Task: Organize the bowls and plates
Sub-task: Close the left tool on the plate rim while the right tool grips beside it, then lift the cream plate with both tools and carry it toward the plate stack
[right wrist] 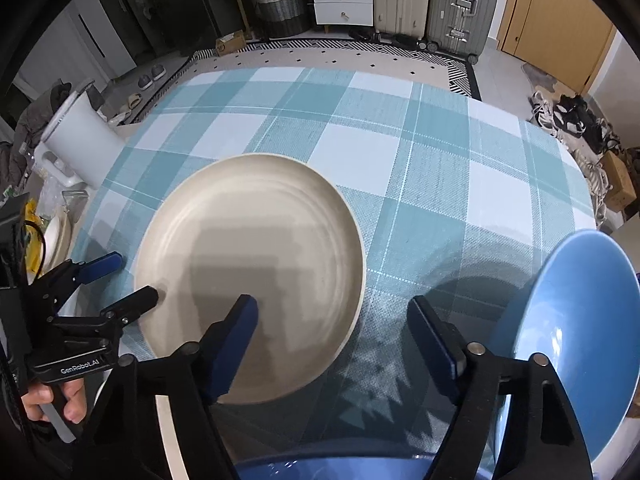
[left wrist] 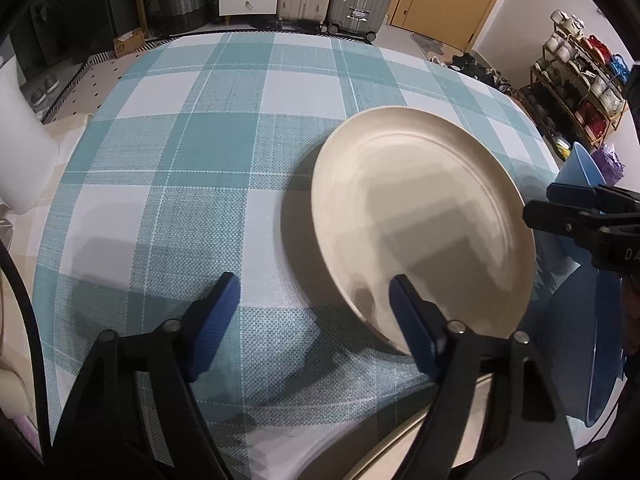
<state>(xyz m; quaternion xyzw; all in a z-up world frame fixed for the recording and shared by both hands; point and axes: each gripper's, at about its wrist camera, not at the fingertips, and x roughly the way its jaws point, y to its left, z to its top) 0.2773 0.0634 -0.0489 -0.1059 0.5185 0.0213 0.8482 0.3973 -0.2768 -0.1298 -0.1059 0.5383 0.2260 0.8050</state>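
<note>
A large cream plate lies flat on the teal checked tablecloth. My left gripper is open and straddles the plate's left rim, one finger over the plate and one over the cloth. My right gripper is open astride the plate's right rim in the same way. No pad visibly presses on the plate. A light blue bowl stands tilted to the right of the right gripper. A darker blue dish shows at the bottom edge.
Part of another cream plate lies near the front edge under the grippers. A white container stands off the table's left side. A hand holds the left gripper's handle. Suitcases, drawers and shoes lie beyond the far edge.
</note>
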